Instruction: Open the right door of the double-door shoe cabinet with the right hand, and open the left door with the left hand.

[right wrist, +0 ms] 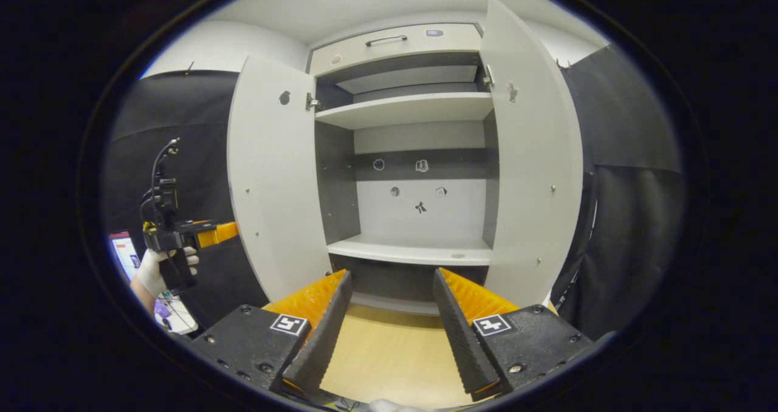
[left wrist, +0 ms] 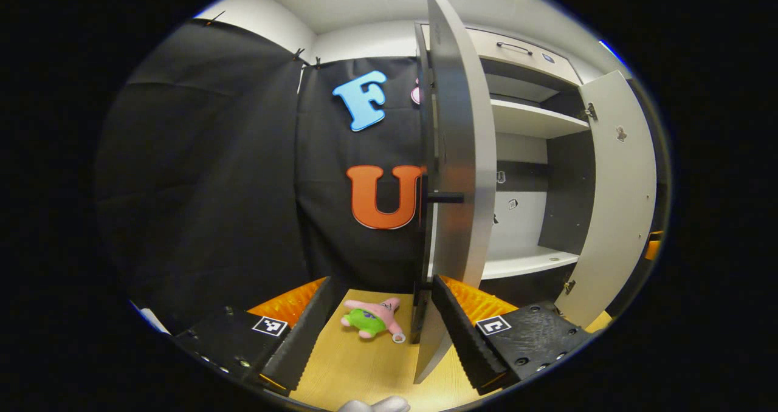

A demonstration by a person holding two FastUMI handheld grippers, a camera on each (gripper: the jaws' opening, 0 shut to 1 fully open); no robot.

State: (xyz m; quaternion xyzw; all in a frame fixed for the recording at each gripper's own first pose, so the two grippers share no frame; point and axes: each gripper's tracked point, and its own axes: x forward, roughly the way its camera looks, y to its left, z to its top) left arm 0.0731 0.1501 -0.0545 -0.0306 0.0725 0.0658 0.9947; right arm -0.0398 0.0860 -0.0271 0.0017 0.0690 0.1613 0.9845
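Straight ahead in the right gripper view stood the cabinet (right wrist: 419, 157), both doors swung out: the left door (right wrist: 273, 175) wide to the left, the right door (right wrist: 529, 157) wide to the right, bare shelves between them. The right gripper (right wrist: 392, 333) hung back from the opening, jaws spread wide and holding nothing, a strip of wooden floor (right wrist: 389, 357) showing in the gap.

Off to the far left of that view, a gloved hand (right wrist: 152, 272) held the left gripper (right wrist: 182, 236) just beside the left door's outer face. In the left gripper view, the left gripper (left wrist: 380, 333) also had its jaws wide and empty — the left door (left wrist: 462, 157) stood edge-on just ahead, its dark handle (left wrist: 444, 198) sticking out leftward, apart from the fingers. A plush toy (left wrist: 372, 318) lay on the floor (left wrist: 364, 369) near the door's foot.

By my judgement both doors looked open, so the step in hand was letting go cleanly. To do it well, each gripper should draw straight back with jaws kept wide — clear of the handle and door edge, so neither door gets nudged back toward shut.
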